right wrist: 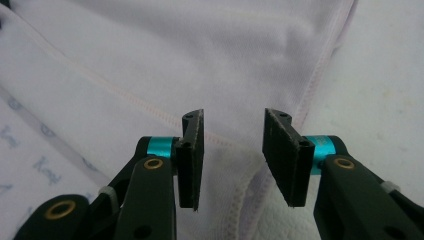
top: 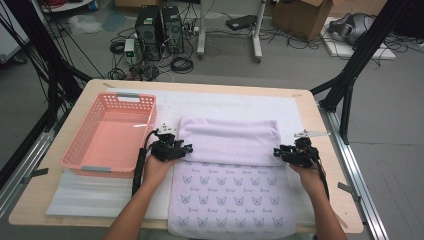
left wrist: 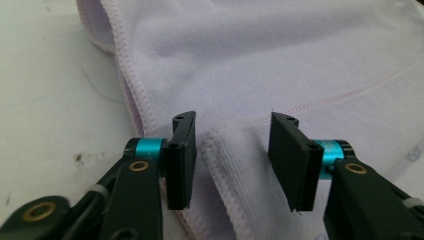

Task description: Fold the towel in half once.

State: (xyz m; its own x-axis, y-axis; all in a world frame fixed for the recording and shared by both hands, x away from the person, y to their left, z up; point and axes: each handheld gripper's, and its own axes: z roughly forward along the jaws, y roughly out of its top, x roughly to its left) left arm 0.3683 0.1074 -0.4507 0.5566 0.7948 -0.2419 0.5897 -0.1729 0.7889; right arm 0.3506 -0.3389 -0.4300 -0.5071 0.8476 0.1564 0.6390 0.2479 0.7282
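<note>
The lilac towel (top: 230, 165) is lying folded at table centre. Both the left gripper (top: 186, 148), at 9 o'clock, and the right gripper (top: 278, 153), at 3, are straddling the fold's 2 corners, jaws apart, probably to pinch them evenly.

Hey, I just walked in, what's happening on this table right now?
A person is working a pale lilac towel with a hand-held gripper in each hand. The towel's far part is folded back over itself, showing the plain side, while the near part shows a printed pattern. The left gripper and right gripper sit open at the two ends of the folded-over edge, jaws straddling the hem without pinching it. An empty pink basket waits at the left.
</note>
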